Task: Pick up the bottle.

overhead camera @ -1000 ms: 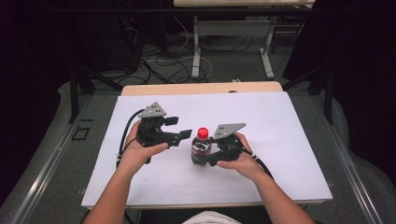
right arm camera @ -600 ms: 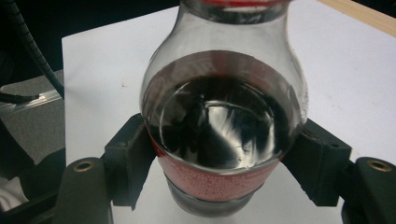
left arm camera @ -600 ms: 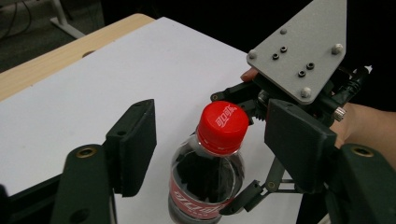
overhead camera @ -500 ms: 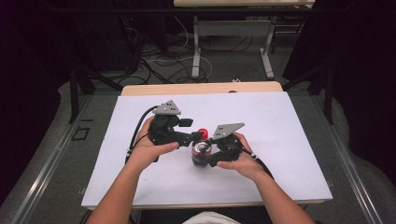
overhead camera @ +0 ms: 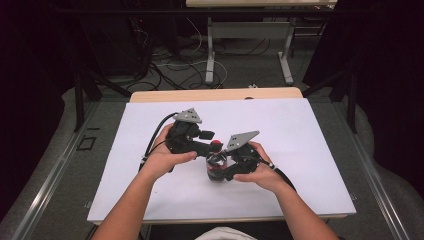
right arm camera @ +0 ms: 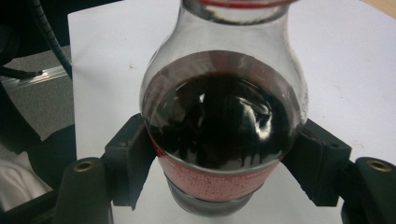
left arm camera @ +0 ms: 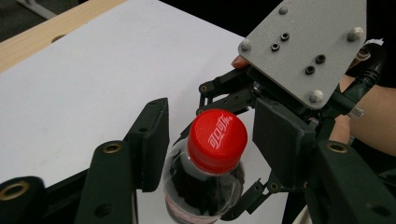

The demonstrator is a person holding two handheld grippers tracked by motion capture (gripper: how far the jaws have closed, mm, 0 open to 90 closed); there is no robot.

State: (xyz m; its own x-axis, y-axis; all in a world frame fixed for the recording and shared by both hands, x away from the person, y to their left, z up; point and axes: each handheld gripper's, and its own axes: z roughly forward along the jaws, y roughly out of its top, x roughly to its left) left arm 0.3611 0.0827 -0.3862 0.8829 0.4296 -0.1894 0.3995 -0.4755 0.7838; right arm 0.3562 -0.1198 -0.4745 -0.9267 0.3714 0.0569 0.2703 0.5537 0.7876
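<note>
Left gripper now straddles gripped bottle's cap.

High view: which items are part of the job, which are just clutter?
In play:
bottle, held at its body by the right gripper
red cap, between the open left gripper's jaws

Just around:
white table cover
floor cables
far desk legs

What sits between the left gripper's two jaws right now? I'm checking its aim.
The bottle's red cap sits between the open jaws of the left gripper, with gaps either side, in the left gripper view.
</note>
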